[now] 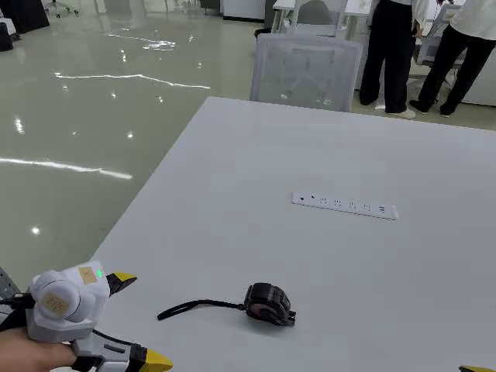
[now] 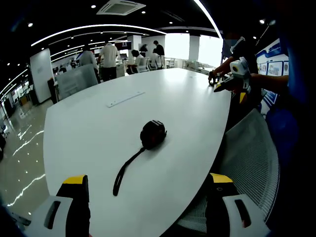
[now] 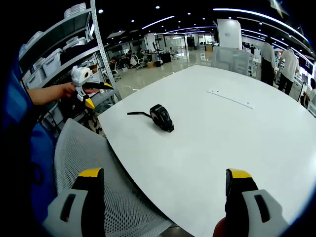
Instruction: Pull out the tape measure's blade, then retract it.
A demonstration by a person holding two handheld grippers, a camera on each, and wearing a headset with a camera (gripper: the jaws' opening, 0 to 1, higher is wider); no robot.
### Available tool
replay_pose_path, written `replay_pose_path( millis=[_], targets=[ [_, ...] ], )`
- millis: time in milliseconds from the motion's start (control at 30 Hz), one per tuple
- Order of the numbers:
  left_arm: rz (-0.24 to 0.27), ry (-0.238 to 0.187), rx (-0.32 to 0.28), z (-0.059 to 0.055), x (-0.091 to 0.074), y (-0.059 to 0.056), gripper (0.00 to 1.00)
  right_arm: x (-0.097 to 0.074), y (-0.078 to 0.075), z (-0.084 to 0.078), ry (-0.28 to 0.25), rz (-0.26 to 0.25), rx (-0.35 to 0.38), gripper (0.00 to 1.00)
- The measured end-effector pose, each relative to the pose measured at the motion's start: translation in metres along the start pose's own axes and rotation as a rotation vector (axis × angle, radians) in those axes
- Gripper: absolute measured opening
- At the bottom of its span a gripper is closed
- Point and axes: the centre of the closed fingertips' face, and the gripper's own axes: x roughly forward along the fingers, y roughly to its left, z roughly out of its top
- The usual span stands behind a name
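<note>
Tape: the black tape measure [image 1: 269, 303] lies on its side on the white table [image 1: 325, 256], close to my edge, with neither gripper touching it
Strap: its black strap [image 1: 194, 307] trails flat across the tabletop from the case towards my left
Blade: the case is small and dark in all three views, so I cannot make out the hook or the slot
Left: the left gripper [image 1: 151, 318] hangs off the near left corner, apart from the tape; in its own view I see both jaws spread wide with nothing between them
Hand: the hand [image 1: 31, 358] holding it is cut off by the bottom of the head view
Right: the right gripper [image 3: 165, 173] has its jaws wide apart and empty; in the head view one yellow tip pokes in at the bottom right corner, the rest cut off
Strip: a white power strip [image 1: 344, 205] lies flat farther out, well apart from the tape
Chair: a grey mesh chair [image 1: 306, 70] stands at the far edge
People: two people [image 1: 391, 54] stand beyond the table, cropped at the top
</note>
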Motion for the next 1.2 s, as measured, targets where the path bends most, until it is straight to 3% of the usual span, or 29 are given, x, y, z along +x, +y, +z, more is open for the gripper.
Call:
replay_pose_path(
  millis=[1200],
  targets=[
    [-0.026, 0.013, 0.025, 0.020, 0.047, -0.015, 0.92, 0.039, -0.021, 0.000, 0.065, 0.089, -0.099, 0.93]
  ],
)
